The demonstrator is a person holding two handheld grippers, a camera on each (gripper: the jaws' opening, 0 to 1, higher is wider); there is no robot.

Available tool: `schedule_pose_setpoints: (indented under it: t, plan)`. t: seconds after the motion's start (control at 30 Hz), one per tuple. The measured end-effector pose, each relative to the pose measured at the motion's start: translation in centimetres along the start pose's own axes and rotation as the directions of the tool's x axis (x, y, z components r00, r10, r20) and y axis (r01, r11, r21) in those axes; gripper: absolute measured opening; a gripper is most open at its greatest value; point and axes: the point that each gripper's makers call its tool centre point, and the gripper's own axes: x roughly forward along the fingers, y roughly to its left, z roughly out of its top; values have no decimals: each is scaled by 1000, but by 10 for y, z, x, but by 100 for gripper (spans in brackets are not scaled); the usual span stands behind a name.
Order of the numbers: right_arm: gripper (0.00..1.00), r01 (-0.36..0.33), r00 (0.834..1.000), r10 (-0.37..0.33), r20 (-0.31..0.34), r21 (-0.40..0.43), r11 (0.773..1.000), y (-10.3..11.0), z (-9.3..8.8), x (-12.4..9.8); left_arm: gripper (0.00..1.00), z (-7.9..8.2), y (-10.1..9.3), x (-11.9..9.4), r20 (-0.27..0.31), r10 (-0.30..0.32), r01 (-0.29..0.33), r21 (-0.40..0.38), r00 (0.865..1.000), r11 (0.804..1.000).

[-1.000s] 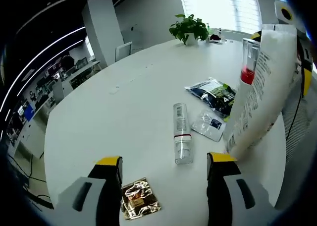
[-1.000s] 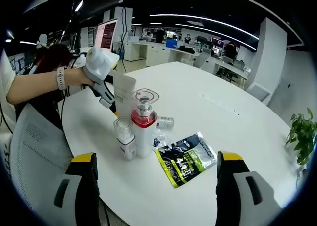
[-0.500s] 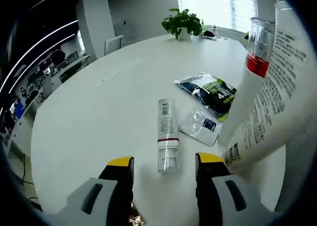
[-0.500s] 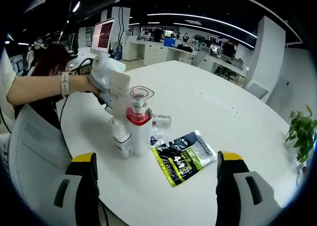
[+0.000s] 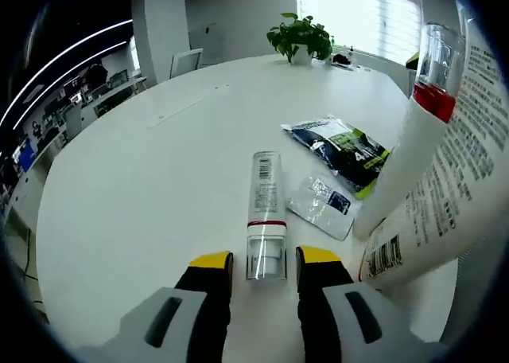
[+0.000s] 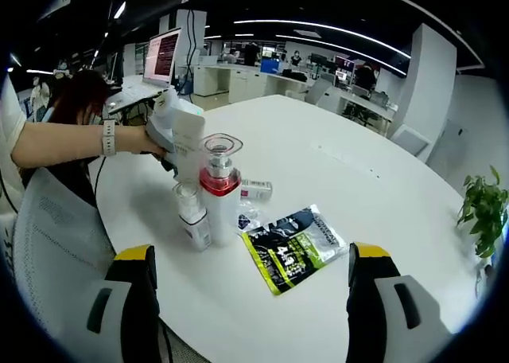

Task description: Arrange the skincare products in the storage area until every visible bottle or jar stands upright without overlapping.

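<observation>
A clear bottle (image 5: 265, 208) with a red ring lies flat on the white table (image 5: 143, 180). My left gripper (image 5: 264, 259) is low over it, jaws narrowed on either side of its near end with a small gap each side, still open. Beside it stand a white tube (image 5: 445, 180) and a red-collared bottle (image 5: 433, 76). The right gripper view has the tube (image 6: 188, 140), the red-collared bottle (image 6: 219, 192) and a small clear-capped bottle (image 6: 192, 216) upright together, with the lying bottle (image 6: 256, 189) behind them. My right gripper (image 6: 250, 255) hangs wide open, holding nothing.
A dark blue and green packet (image 5: 338, 144) and a small clear sachet (image 5: 322, 204) lie flat near the bottles. A potted plant (image 5: 301, 40) stands at the far edge. A person's hand (image 6: 131, 140) holds the left gripper (image 6: 171, 116). A chair back (image 6: 56, 228) is close.
My left gripper has come down and forward to the lying bottle, and its jaws have narrowed around the bottle's near end. The right gripper has stayed in place, wide open.
</observation>
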Motion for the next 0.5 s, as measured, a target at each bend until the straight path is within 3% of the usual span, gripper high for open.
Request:
schedule_pose_setpoints:
  t: [0.2, 0.5]
  plan:
    - [100, -1, 1000, 1, 1, -5, 1000, 1, 1, 1, 20, -2, 1, 0, -3, 7, -7, 4, 1000, 1000]
    - [100, -2, 1000, 2, -4, -19, 1000, 3, 0, 1, 19, -3, -1, -4, -16, 12, -12, 12, 1000, 1000]
